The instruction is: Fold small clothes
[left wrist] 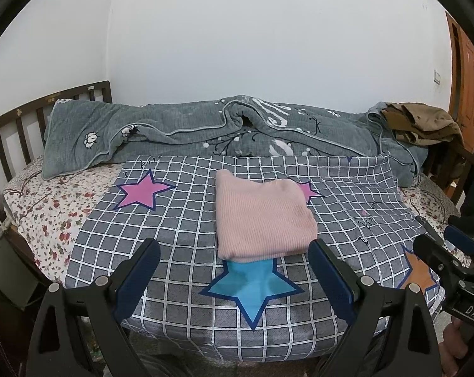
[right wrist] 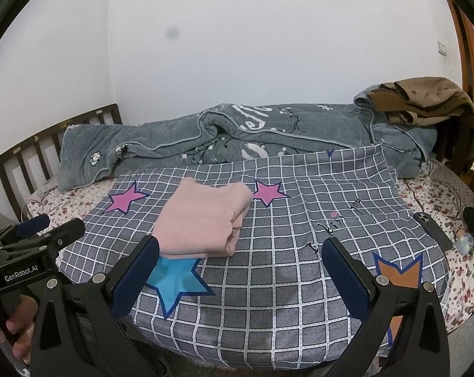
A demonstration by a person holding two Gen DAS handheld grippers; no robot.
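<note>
We see a pink ribbed garment (left wrist: 262,216) on a grey checked cloth (left wrist: 186,220) with pink, blue and orange stars.

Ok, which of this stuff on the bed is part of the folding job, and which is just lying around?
Job:
pink top, folded on the checked cloth
left gripper, open
right gripper, open

Lying about:
grey quilt
brown clothes
phone

Grey quilt (left wrist: 205,132) bunched along wall; brown jacket (left wrist: 422,122) atop; phone (right wrist: 433,231) on checked sheet (right wrist: 284,282).
</note>
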